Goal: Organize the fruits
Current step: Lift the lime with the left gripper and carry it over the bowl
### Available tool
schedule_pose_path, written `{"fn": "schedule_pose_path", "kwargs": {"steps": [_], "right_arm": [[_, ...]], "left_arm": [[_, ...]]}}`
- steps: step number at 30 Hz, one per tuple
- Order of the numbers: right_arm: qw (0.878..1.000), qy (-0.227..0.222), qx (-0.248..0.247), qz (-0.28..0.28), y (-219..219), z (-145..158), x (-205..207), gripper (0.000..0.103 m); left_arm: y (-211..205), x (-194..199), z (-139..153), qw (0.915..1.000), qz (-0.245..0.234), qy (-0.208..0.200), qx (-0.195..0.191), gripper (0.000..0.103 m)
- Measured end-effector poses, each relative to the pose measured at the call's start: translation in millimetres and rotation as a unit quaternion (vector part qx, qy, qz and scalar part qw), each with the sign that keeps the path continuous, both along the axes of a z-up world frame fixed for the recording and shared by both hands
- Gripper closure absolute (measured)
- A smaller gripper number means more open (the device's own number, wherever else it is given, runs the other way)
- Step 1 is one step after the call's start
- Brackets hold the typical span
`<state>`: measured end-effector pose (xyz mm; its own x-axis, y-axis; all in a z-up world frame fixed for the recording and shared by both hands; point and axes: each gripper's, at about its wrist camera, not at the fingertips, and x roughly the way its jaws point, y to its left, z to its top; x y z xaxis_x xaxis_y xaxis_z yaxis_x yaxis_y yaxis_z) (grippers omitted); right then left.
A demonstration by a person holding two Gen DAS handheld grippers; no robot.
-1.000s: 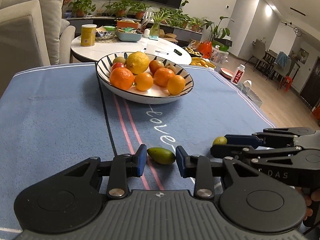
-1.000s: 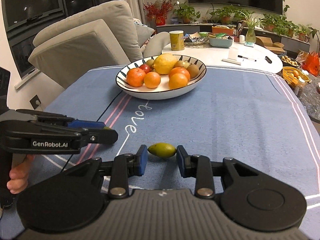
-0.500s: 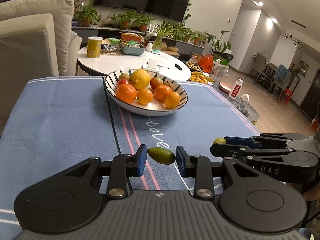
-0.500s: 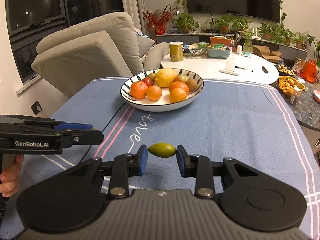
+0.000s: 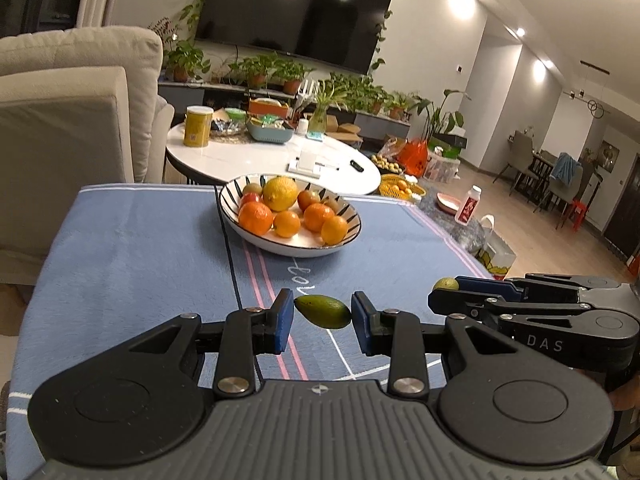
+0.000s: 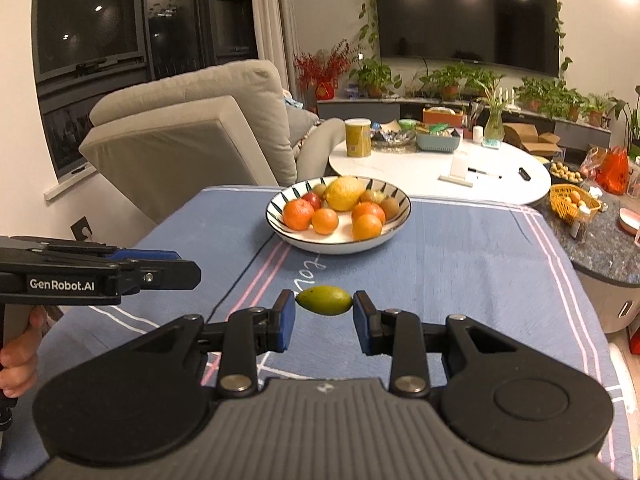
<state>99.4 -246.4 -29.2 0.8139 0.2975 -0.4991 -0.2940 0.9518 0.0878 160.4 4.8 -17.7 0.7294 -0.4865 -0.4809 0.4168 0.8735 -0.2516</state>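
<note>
Both grippers, left (image 5: 322,317) and right (image 6: 324,306), are each clamping a green fruit (image 5: 323,312) and rising off the counter (image 5: 120,264); transfer to the bowl (image 5: 296,249) is pending.

My left claw (image 5: 322,317) points forward and somewhat downward over the near part of the surface (image 5: 132,256), its blue pads (image 5: 283,320) pressed against the two ends of a small green fruit (image 5: 323,311), which hangs clear above the cloth. My right claw (image 6: 324,314) is posed the same way, pads clamped end to end on a second green fruit (image 6: 325,300), also lifted off the surface. The two claws sit side by side, near each other and roughly level, both aimed toward the far edge. My fingers (image 6: 18,364) wrap the left claw's handle at the near left corner.
</note>
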Motion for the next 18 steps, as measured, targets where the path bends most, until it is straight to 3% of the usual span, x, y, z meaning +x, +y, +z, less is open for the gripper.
{"fn": "schedule_pose_path", "kwargs": {"steps": [18], "right_arm": [[0.999, -0.043, 0.017, -0.011, 1, 17, -8, 0.019]], "left_arm": [[2, -10, 16, 0.9992, 0.013, -0.036, -0.009, 0.073]]}}
